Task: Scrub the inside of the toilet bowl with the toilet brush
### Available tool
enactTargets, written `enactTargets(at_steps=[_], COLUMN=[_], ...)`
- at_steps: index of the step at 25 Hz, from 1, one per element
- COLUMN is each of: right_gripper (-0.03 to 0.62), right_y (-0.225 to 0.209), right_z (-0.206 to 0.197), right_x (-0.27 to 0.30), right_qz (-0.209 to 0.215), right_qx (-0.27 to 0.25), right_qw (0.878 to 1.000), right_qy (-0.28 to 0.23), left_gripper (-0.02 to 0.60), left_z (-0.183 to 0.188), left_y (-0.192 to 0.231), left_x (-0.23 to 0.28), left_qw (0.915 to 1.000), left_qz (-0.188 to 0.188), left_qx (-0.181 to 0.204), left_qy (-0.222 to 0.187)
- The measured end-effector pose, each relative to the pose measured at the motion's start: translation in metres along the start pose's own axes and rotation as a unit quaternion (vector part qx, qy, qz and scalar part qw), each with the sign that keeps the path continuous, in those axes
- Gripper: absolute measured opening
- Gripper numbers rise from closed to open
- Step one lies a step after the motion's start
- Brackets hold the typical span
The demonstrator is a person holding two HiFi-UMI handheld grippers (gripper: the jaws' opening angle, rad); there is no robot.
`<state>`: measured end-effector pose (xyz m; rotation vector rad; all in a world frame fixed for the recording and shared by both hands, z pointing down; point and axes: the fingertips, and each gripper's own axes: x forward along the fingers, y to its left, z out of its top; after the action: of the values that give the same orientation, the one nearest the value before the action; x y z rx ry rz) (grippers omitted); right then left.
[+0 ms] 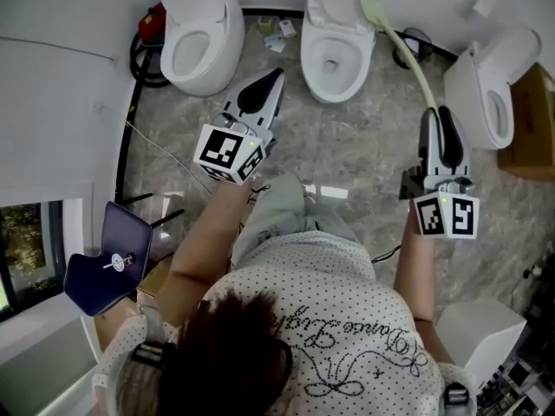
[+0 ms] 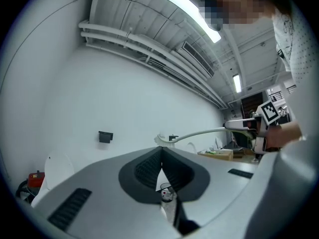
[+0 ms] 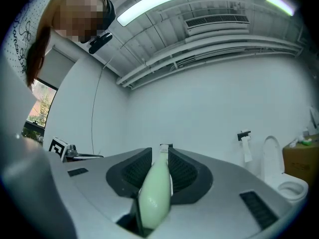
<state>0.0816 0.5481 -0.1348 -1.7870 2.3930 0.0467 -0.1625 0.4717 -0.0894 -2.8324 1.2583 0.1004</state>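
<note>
Right gripper [image 1: 433, 118]: your jaws clamped on the toilet brush [image 1: 371, 11] handle | head at middle toilet bowl [image 1: 310, 61] far rim | left gripper [image 1: 274, 78]: jaws together, empty | judged light, long springy shaft; grip thick end

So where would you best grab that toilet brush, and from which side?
Grip the toilet brush by its fat pale green handle, coming from the end away from the bristles, as the right gripper does: the rest is a thin, curved shaft.
</note>
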Motion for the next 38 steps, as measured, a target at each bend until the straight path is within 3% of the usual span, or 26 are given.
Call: enactTargets(at_steps=[11,20,28,33,38], right_gripper=[0.114,0.114,0.115,0.114,0.114], right_y=[-0.014,-0.026,-0.03,-0.034,-0.067], right_z=[-0.022,-0.046,-0.071,-0.097,-0.12], right_x=[0.046,0.145,0.243,0.269,0.272], right_qz=[0.005,-0.003,-0.012,-0.016,-0.046], right_qx=[0.012,0.01,0.025,0.031,0.057], right_qw=[1.0,0.999,0.998,0.995,0.991], right_qy=[0.02,0.037,0.056,0.093,0.116], left_gripper=[0.002,0.002,0.002,0.002,0.002], left_z=[-0.003,-0.026,-0.049,-0.069,-0.097], left_y=[0.032,0.114,0.192,0.222,0.229], left_x=[0.044,0.12,0.198,0.232,0.257], left_qw=[1.0,0.9996,0.9975,0.9961,0.9945], left_qz=[-0.003,-0.015,-0.058,-0.071,-0.065], left_qx=[-0.004,-0.024,-0.033,-0.04,-0.056], left_qy=[-0.007,0.002,0.023,0.034,0.061])
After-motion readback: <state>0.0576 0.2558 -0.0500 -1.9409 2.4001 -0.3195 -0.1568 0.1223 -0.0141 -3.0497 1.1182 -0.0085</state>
